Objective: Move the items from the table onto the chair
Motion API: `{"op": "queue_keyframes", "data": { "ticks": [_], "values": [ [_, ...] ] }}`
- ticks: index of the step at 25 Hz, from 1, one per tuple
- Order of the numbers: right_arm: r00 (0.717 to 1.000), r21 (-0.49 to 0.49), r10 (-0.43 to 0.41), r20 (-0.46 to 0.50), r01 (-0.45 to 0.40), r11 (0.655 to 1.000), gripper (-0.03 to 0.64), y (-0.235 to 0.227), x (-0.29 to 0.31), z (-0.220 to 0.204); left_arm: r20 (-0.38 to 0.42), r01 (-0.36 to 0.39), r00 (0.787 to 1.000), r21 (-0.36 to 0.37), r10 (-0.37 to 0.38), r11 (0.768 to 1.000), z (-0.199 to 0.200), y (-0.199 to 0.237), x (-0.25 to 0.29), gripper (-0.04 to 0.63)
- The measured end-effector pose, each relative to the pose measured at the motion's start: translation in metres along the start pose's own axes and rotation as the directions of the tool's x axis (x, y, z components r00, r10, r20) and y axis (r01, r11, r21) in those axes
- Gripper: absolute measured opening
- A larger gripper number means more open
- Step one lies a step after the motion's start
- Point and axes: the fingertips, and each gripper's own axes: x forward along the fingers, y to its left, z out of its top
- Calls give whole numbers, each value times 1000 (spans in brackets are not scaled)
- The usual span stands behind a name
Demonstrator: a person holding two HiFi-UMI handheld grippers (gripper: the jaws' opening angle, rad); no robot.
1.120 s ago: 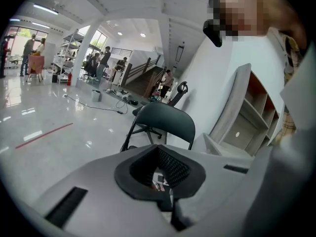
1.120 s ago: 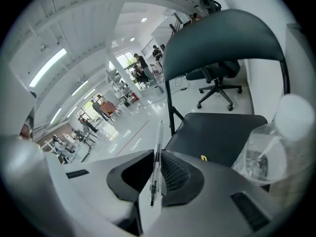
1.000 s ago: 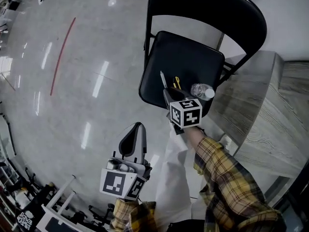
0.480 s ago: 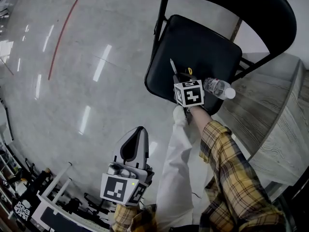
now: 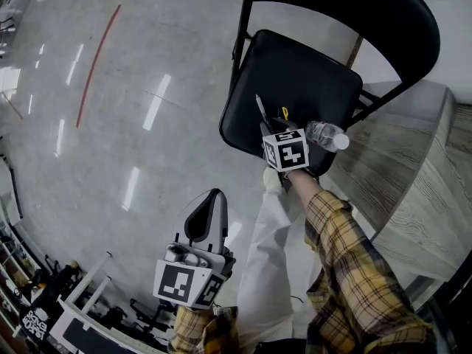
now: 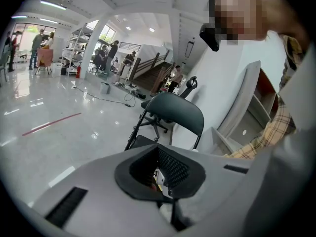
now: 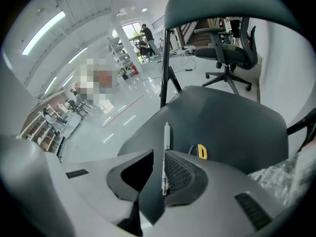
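Yellow-plaid right arm [image 5: 346, 249] extended | right gripper [image 5: 267, 130] tilts down over chair [image 5: 295, 80], gripping pen [image 5: 259, 108] | left gripper [image 5: 212, 199] clenched

Glossy grey floor [image 5: 110, 124], red stripe [image 5: 94, 59], distant shelving [image 6: 81, 48], ceiling strip lights [image 6: 54, 5]

From my station I count two grippers, the left gripper [image 5: 214, 196] and the right gripper [image 5: 267, 130], with two jaws apiece. Two plaid sleeves [image 5: 354, 271]. One black folding chair [image 5: 295, 80]. Three loose items in all: one clear bottle [image 5: 327, 135], one small yellow thing [image 5: 284, 113] and one slim pen [image 5: 259, 109]. One grey wood-grain surface [image 5: 413, 190]. One red stripe [image 5: 96, 65] on the floor [image 5: 147, 161]. In the right gripper view I also make out one office chair [image 7: 227, 53]. The distant people [image 6: 106, 56] in the hall are too small for me to number.
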Motion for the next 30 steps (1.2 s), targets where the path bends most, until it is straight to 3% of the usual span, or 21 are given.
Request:
{"op": "queue_keyframes", "data": {
  "ticks": [4,7,10,15,20,22,26,30],
  "values": [
    [998,-25,55,29,-54,998,60,28,-43,10,31,19,999,8,-19,1000,17,-15,-5,3],
    [987,-32,102,126,-98,995,60,58,-97,38,53,42,998,33,-44,999,42,-36,-18,3],
    [958,10,172,228,-179,984,60,92,-165,69,87,69,993,71,-75,995,74,-64,-34,3],
    [860,9,323,395,-355,935,58,159,-292,106,175,107,976,143,-132,984,133,-116,-69,4],
    [732,-72,462,500,-497,865,32,210,-432,90,224,141,956,222,-191,965,171,-185,-109,3],
    [686,-112,470,555,-498,860,25,209,-486,79,225,176,945,258,-236,950,177,-222,-114,3],
    [622,-181,409,668,-398,899,20,169,-596,50,193,263,922,320,-335,910,163,-316,-121,3],
    [555,-179,273,786,-219,959,18,98,-699,22,122,393,875,387,-468,835,129,-424,-114,4]
  ]
}}
